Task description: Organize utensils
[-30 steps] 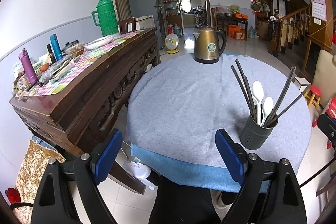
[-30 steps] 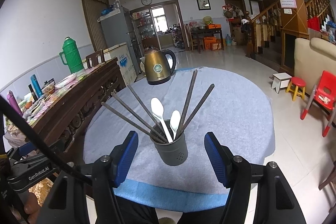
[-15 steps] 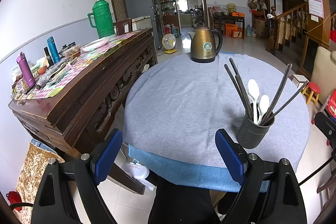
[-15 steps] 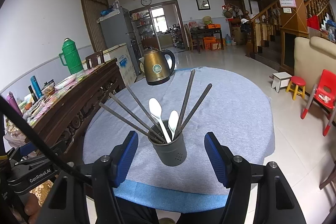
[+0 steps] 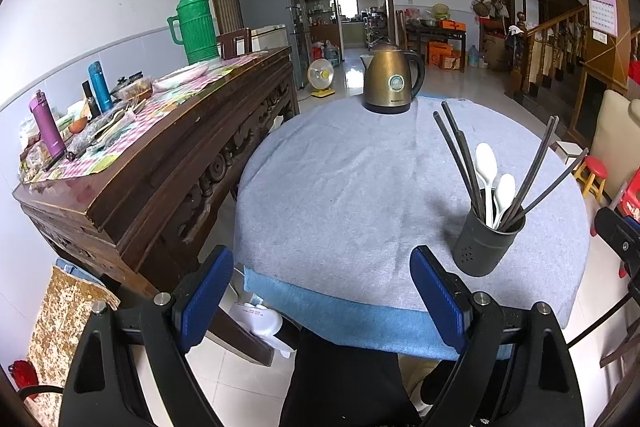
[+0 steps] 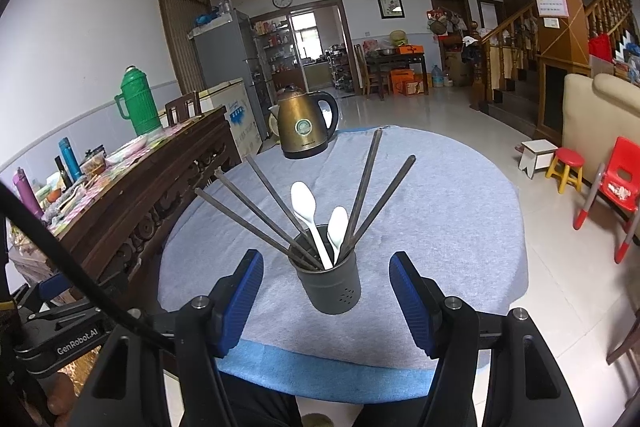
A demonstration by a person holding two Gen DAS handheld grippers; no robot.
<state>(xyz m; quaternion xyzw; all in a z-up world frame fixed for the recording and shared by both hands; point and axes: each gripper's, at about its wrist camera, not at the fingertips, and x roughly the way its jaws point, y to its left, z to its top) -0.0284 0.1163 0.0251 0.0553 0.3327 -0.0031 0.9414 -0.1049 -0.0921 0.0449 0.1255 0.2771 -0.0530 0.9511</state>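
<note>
Hovering unmoved since the earlier frame, both tools (image 5: 322, 297) (image 6: 326, 297) gape empty near the round grey-clothed table's (image 5: 340, 187) front edge, the dark grey utensil cup (image 6: 330, 285) unchanged amid bare cloth.

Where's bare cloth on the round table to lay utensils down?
Free: the wide grey cloth between the kettle and the near blue edge, left of the utensil holder. Also the cloth right of the holder in the right wrist view. Crowded: the sideboard, covered in bottles and dishes.
</note>
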